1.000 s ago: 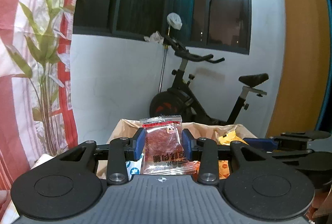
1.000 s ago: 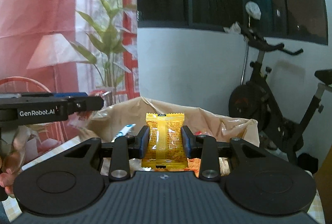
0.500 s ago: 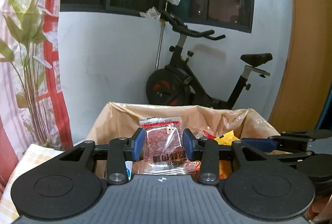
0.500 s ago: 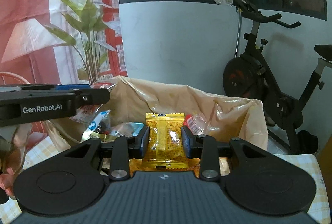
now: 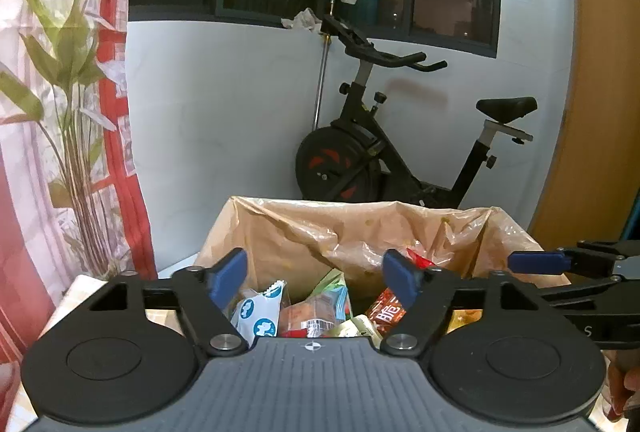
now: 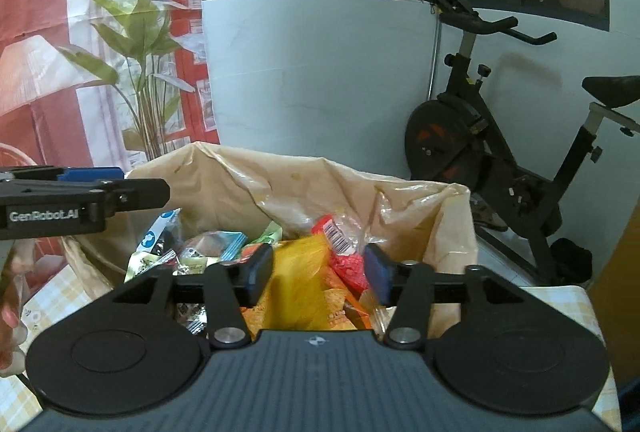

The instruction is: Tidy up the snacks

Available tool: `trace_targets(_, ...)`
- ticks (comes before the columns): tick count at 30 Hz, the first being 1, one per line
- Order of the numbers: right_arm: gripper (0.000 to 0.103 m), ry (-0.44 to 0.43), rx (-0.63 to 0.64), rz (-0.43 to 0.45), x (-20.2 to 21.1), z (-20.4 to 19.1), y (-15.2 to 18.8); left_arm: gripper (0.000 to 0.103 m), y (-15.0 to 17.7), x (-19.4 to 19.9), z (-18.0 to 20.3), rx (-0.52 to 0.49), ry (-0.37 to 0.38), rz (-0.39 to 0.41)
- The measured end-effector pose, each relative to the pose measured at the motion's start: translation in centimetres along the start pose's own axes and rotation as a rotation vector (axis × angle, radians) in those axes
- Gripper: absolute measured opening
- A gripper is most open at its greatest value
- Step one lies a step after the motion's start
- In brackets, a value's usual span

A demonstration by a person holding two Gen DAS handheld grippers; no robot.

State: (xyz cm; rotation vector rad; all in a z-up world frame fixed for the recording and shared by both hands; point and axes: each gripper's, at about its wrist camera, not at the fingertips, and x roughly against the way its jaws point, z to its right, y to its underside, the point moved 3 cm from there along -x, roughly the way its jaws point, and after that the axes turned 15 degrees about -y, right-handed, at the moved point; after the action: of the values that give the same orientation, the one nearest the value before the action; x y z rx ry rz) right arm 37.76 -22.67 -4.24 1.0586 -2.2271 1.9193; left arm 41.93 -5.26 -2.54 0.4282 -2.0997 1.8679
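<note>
A box lined with a tan plastic bag (image 5: 360, 232) (image 6: 312, 188) holds several snack packets. My left gripper (image 5: 316, 272) is open and empty above the box; a clear red packet (image 5: 310, 316) and a blue-and-white packet (image 5: 258, 314) lie below it. My right gripper (image 6: 318, 268) is open above the box's right part; a blurred yellow packet (image 6: 300, 280) is just below its fingers, over a red packet (image 6: 344, 252). Each gripper shows at the edge of the other's view: the right gripper (image 5: 532, 262), the left gripper (image 6: 88, 178).
An exercise bike (image 5: 384, 152) (image 6: 500, 136) stands behind the box against a white wall. A curtain with a plant print (image 5: 60, 92) (image 6: 100, 32) hangs on the left. A checked tablecloth (image 6: 568, 308) lies under the box.
Both grippers have opened. The red meat packet has left the left gripper and the yellow packet has left the right one; both have dropped into the box.
</note>
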Motion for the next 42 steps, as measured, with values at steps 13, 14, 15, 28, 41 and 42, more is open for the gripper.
trace_targets(13, 0.094, -0.001, -0.035, -0.005, 3.4, -1.0, -0.5, 0.095, -0.8, 4.1, -0.2, -0.013, -0.042, 0.031)
trace_targets(14, 0.094, 0.004, -0.037, -0.009, 3.6, -1.1, -0.4, 0.095, -0.7, 4.3, -0.3, -0.01, -0.046, 0.031)
trace_targets(15, 0.094, 0.007, -0.037, -0.011, 3.8, -1.2, -0.4, 0.096, -0.7, 4.7, -0.5, -0.007, -0.049, 0.031)
trace_targets(28, 0.103, 0.011, -0.048, 0.021, 7.8, -3.7, -0.1, 0.096, -0.7, 9.0, -2.4, 0.002, -0.125, 0.067)
trace_targets(41, 0.103, 0.007, -0.016, 0.091, 13.4, -7.5, 0.5, 0.096, 0.2, 17.8, -2.8, 0.009, -0.156, 0.163)
trace_targets(42, 0.103, 0.006, -0.013, 0.098, 14.1, -7.9, 0.7, 0.096, 0.4, 18.6, -3.0, 0.014, -0.155, 0.165)
